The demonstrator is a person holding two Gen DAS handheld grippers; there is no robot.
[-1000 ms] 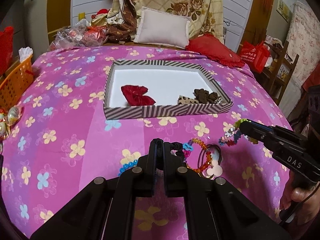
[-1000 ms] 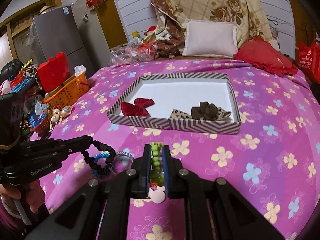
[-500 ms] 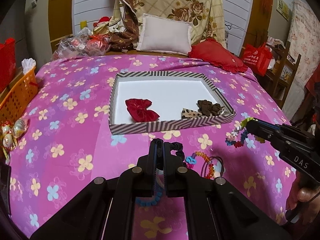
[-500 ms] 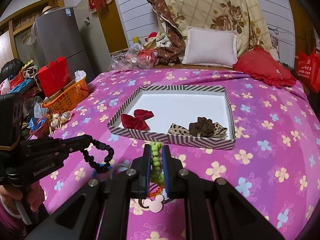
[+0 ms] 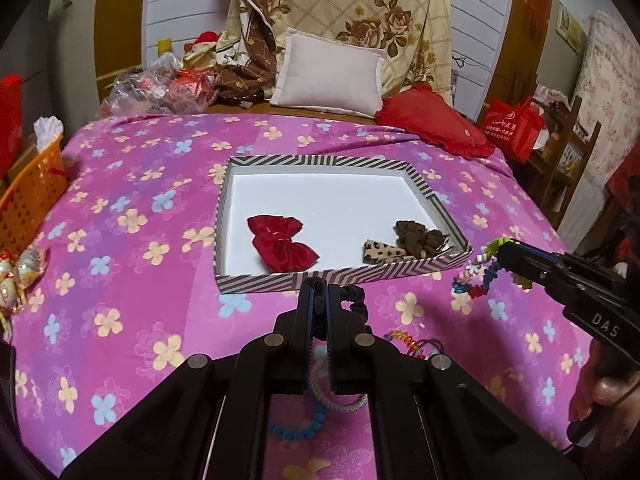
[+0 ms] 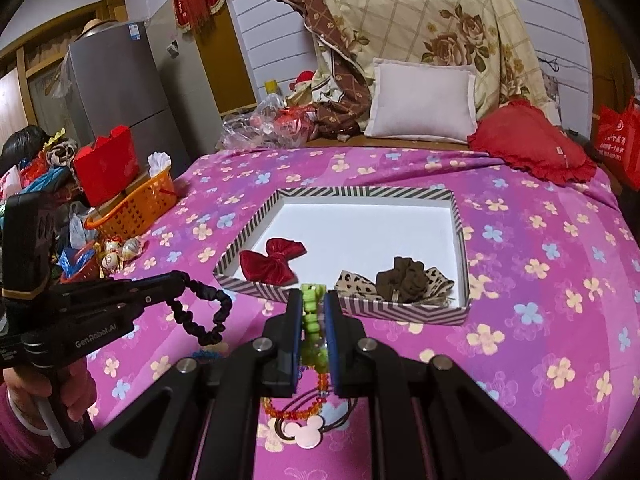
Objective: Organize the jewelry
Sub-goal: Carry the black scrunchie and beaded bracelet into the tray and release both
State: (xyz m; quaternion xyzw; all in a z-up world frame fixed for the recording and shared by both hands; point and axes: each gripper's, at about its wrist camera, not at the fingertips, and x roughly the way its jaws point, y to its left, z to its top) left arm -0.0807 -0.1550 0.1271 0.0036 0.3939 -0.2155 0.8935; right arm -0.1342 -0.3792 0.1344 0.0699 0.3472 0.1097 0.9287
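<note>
My left gripper [image 5: 319, 285] is shut on a black scrunchie [image 6: 204, 314] and holds it above the bedspread, just short of the striped tray's near rim [image 5: 340, 278]. My right gripper [image 6: 313, 294] is shut on a colourful beaded bracelet [image 5: 478, 276], green beads [image 6: 311, 320] between the fingers, also raised near the tray's front right corner. The tray holds a red bow [image 5: 280, 242], a brown scrunchie [image 5: 418, 236] and a leopard-print bow [image 5: 380, 252]. Beneath the grippers lie an orange bead bracelet [image 6: 296, 412], a hair tie with a Mickey charm [image 6: 306, 434] and a blue bead bracelet [image 5: 294, 430].
The tray sits on a pink flowered bedspread [image 5: 120, 280]. Pillows [image 5: 332, 76] and a red cushion [image 5: 432, 126] lie at the head. An orange basket [image 6: 136, 204] and small ornaments [image 5: 16, 272] sit at the left edge.
Both grippers have lifted their items and moved forward toward the tray; the loose jewelry on the bedspread has slid back beneath them.
</note>
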